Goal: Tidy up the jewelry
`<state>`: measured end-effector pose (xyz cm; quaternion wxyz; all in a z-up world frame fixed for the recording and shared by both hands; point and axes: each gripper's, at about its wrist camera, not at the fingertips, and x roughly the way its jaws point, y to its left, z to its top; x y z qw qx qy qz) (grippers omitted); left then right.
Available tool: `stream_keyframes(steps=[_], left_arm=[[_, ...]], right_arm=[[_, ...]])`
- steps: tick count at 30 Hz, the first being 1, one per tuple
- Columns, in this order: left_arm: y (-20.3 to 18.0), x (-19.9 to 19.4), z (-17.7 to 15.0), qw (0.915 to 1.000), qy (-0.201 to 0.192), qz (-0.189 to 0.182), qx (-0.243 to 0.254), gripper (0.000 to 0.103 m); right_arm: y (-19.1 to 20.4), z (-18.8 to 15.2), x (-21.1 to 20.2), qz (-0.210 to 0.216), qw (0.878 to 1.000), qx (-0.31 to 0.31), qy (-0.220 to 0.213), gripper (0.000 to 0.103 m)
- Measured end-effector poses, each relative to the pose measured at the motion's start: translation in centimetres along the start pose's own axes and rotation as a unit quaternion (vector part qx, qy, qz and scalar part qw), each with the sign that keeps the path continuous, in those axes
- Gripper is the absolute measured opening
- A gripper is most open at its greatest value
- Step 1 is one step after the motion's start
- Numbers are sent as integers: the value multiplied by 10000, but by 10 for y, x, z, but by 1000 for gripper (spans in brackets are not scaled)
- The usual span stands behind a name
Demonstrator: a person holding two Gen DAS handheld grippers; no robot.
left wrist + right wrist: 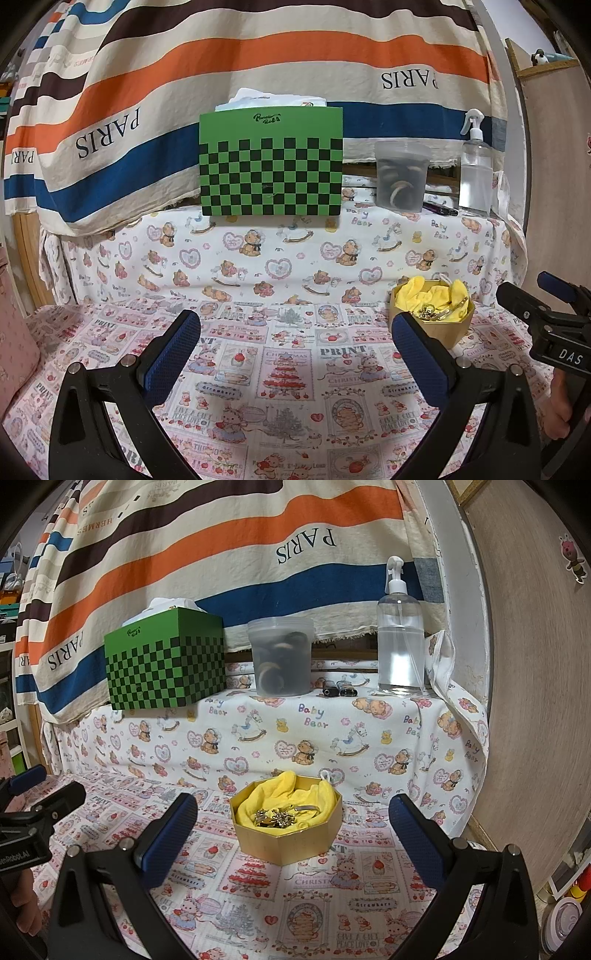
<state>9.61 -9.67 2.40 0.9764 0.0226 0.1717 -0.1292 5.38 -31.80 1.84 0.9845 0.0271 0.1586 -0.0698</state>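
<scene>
My right hand-held gripper and left hand-held gripper are both spread wide, holding nothing. The gold box of jewelry sits straight ahead of the right one. I judge tangled pieces could snag the yellow cloth and tip it. The striped blanket reads "PARIS".

You had the gold octagonal cardboard box holding jewelry in front; behind it, on the ledge, the clear plastic tub stood right of the green checkered cardboard box.

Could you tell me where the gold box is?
The gold box sits on the printed cloth, centred ahead of the right gripper, below the shelf.
</scene>
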Motion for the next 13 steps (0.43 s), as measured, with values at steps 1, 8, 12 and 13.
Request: stream_keyframes(steps=[1,8,12,13], left_arm=[[0,0,0,10000,7,-36,6,103],[-2,1,1,9999,-30,-72,69,103],[-3,0,0,10000,-31,-13,58,103],[-3,0,0,10000,-40,-43,49,103]], right_arm=[[0,0,0,2,10000,-3,0,103],[0,0,1,-13,10000,-5,-5,103],[0,0,1,-10,10000,-11,-2,103],[0,0,0,-9,10000,-12,0,103]])
